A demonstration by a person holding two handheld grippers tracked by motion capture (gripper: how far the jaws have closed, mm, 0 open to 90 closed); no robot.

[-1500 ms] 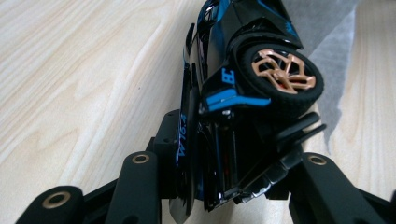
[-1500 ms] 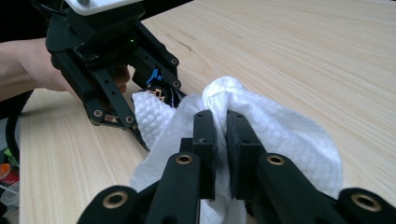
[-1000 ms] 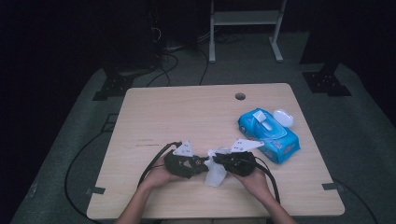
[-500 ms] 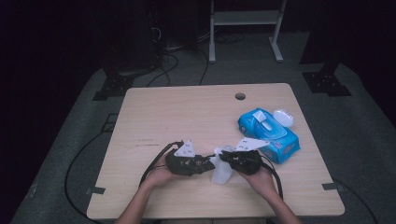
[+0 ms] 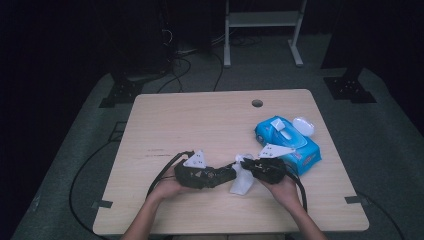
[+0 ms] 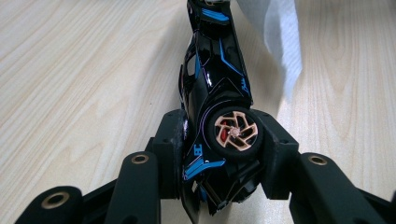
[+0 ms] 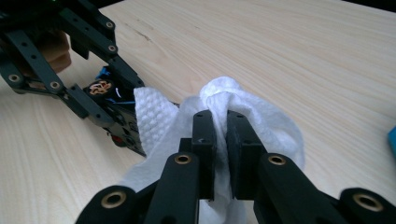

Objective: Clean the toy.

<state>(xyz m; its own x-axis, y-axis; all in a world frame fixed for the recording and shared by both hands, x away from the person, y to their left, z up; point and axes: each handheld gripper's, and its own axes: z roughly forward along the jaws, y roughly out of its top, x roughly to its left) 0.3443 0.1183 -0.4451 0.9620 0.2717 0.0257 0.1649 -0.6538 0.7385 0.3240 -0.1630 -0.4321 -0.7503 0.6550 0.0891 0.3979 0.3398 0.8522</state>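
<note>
Nearest to you, at the near edge of the pale wooden table (image 5: pixel 200 120), your left gripper (image 6: pixel 219 140) is clamped on a small black toy car with blue stripes and copper-coloured wheels (image 6: pixel 212 79). Its jaws have just been closing, and now the pads press on both sides of the car at one wheel, so the car is held on its side, with its long body pointing away from the gripper. In the high view this gripper (image 5: pixel 227 174) lies low over the table, left of centre, and points to the right.

Just beside it on the right, your right gripper (image 7: pixel 220 128) has its fingers together, pinching a crumpled white wet wipe (image 7: pixel 261 121). The wipe hangs down between the two grippers and touches the front part of the car. In the high view the wipe (image 5: pixel 241 180) reaches the table surface.

Farther, to the right, a blue soft pack of wipes with an open white lid (image 5: pixel 287 140) lies on the table, close behind your right gripper (image 5: pixel 250 167).
</note>
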